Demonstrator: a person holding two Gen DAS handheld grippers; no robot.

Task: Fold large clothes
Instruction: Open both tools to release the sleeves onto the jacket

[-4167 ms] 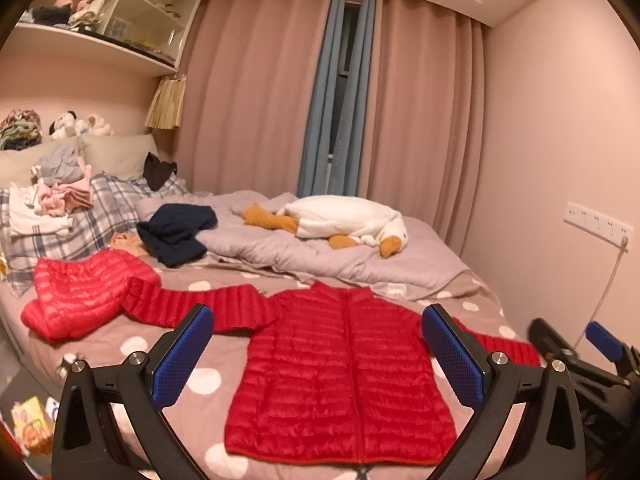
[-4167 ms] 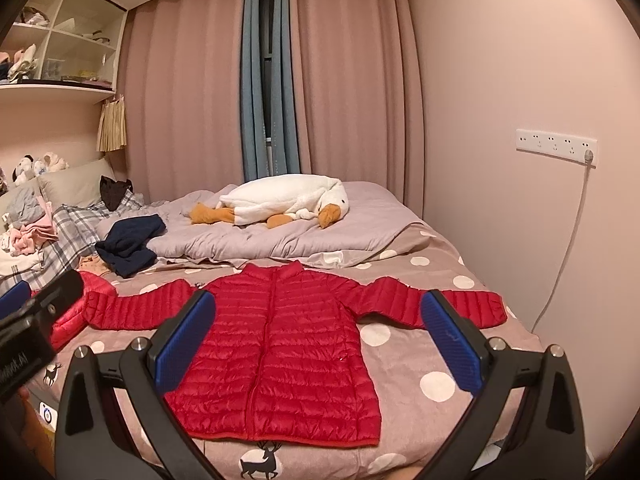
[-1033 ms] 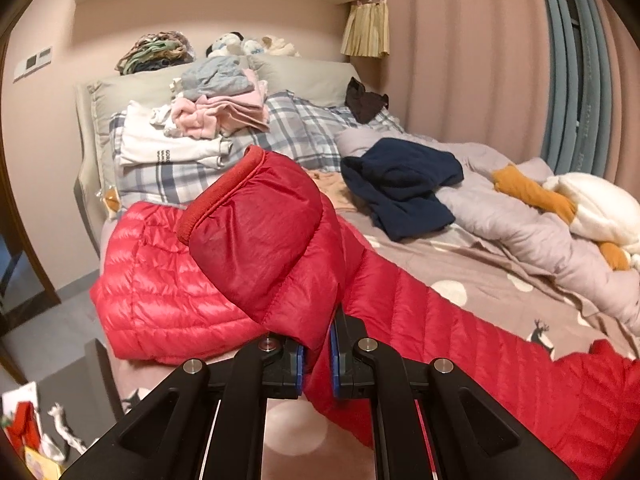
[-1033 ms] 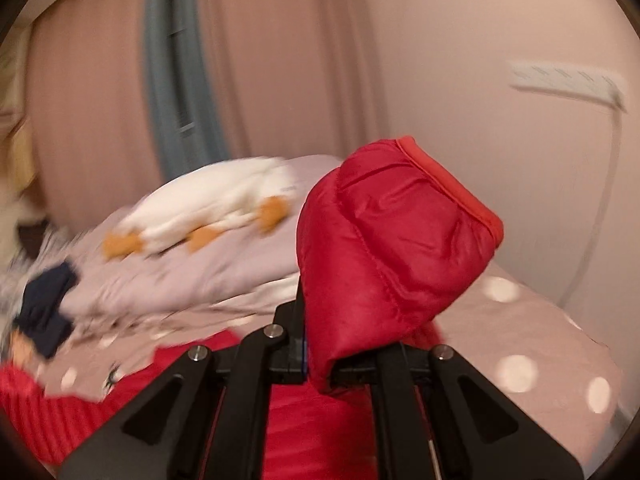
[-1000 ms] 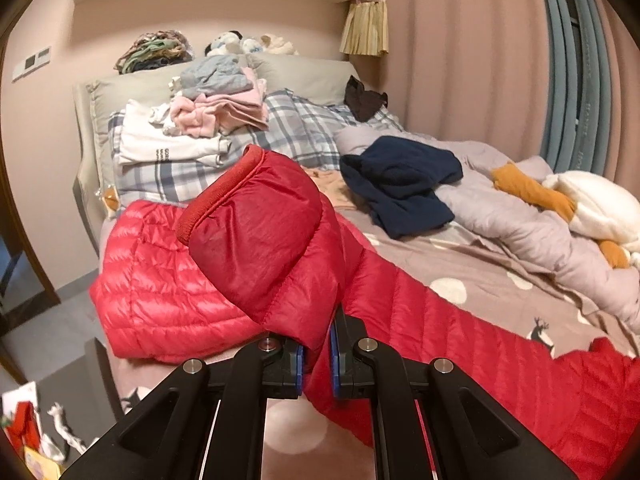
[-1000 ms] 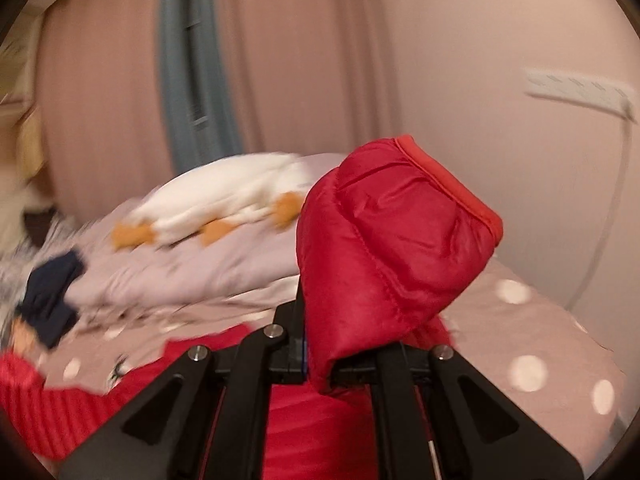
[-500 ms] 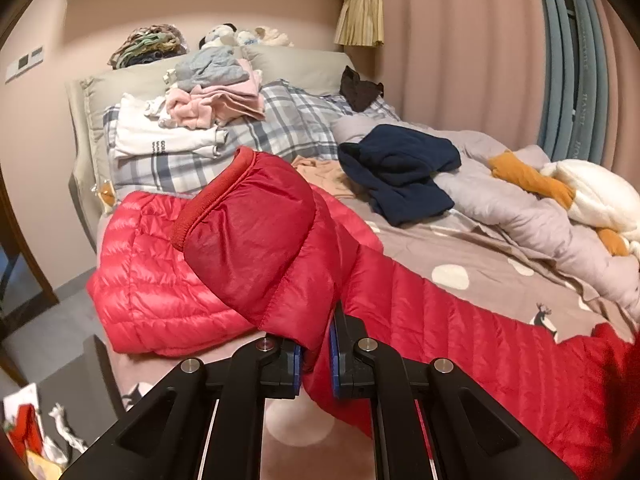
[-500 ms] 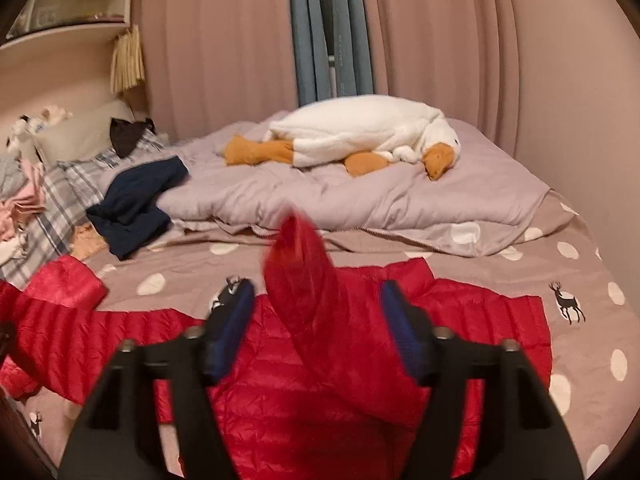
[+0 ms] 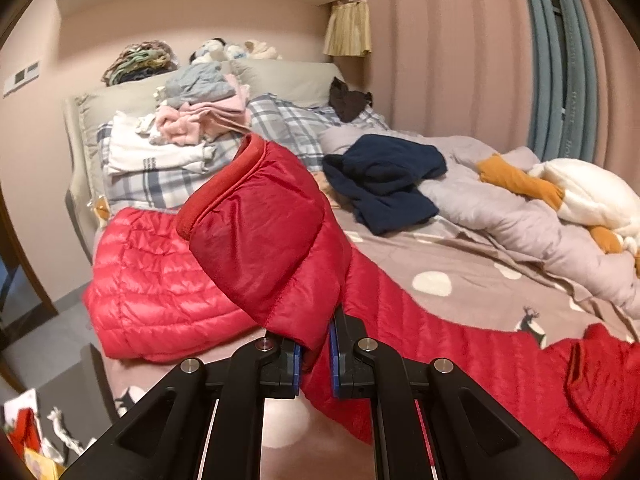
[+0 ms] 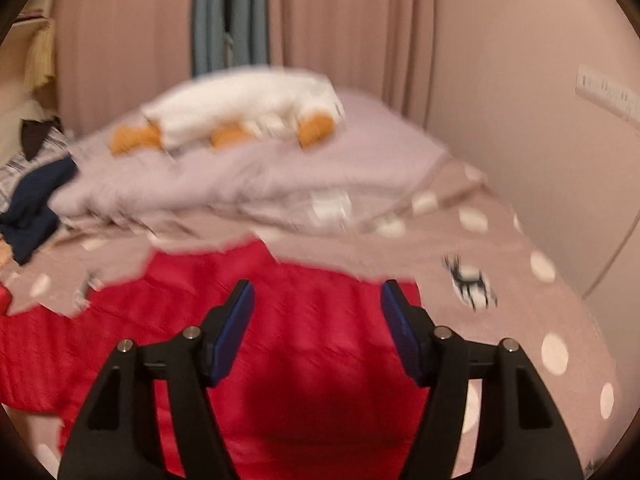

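Two risks are standing out from this moment, one for each hand. Starting on the left, the left gripper is clamping its fingers tightly on the cuff end of the jacket sleeve, which is bulging up and forward just above the fingertips and hiding much of what lies ahead; if that pinch is sitting only on the slippery outer shell, the padded sleeve is likely to be sliding out as it is carried across, or to be dragging the red down jacket sideways over the spotted bedsheet and spoiling the flat layout. A second red jacket is lying bunched just beyond and to the left of those fingers, close enough to be snagged by a low sweep. This hand is pointing forward and moderately downward toward the bed, looking level and unrolled. Moving right, the right gripper has just been closing its fingers a little from a wider spread, yet they are standing well apart with nothing between them, the jacket body lying flat just beneath and ahead of the tips. That view is blurring with motion, so the freed sleeve may be unrolling or landing crooked. This hand is also tilting downward, somewhat more steeply.
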